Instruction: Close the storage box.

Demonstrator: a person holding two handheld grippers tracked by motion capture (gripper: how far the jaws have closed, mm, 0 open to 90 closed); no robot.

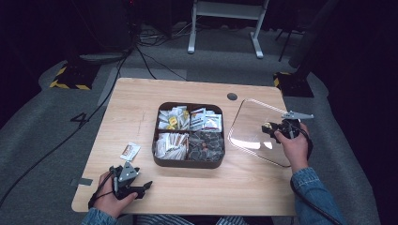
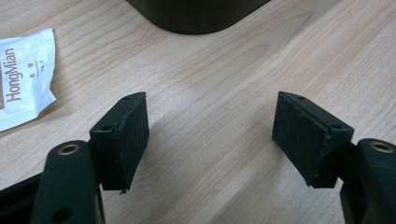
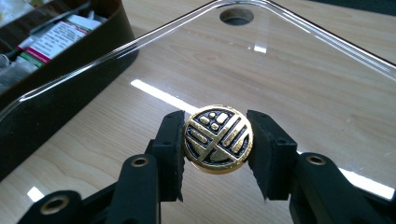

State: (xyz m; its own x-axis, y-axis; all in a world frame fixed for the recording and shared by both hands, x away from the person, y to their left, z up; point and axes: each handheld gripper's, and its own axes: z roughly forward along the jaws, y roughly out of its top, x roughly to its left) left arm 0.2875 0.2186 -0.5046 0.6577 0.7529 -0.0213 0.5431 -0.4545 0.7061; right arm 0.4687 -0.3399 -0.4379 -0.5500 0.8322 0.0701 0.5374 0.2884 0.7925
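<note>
A clear lid [image 1: 253, 119] with a round gold-and-black knob [image 1: 268, 127] hangs tilted to the right of the dark compartment box [image 1: 188, 162]. My right gripper [image 1: 271, 129] is shut on that knob. In the right gripper view the knob [image 3: 217, 139] sits pinched between both pads, with the lid [image 3: 289, 70] spread out behind it and the box wall [image 3: 70, 79] at left. The box holds several sachets and packets in its compartments. At the table's near left corner my left gripper [image 1: 145, 186] rests open, and in its own view the left gripper [image 2: 212, 133] has only bare wood between its jaws.
A white sachet [image 1: 130, 151] lies on the wood left of the box, also at the left edge of the left gripper view [image 2: 23, 79]. A round cable hole [image 1: 232, 96] sits at the back of the table. Cables and a stand's feet are on the floor beyond.
</note>
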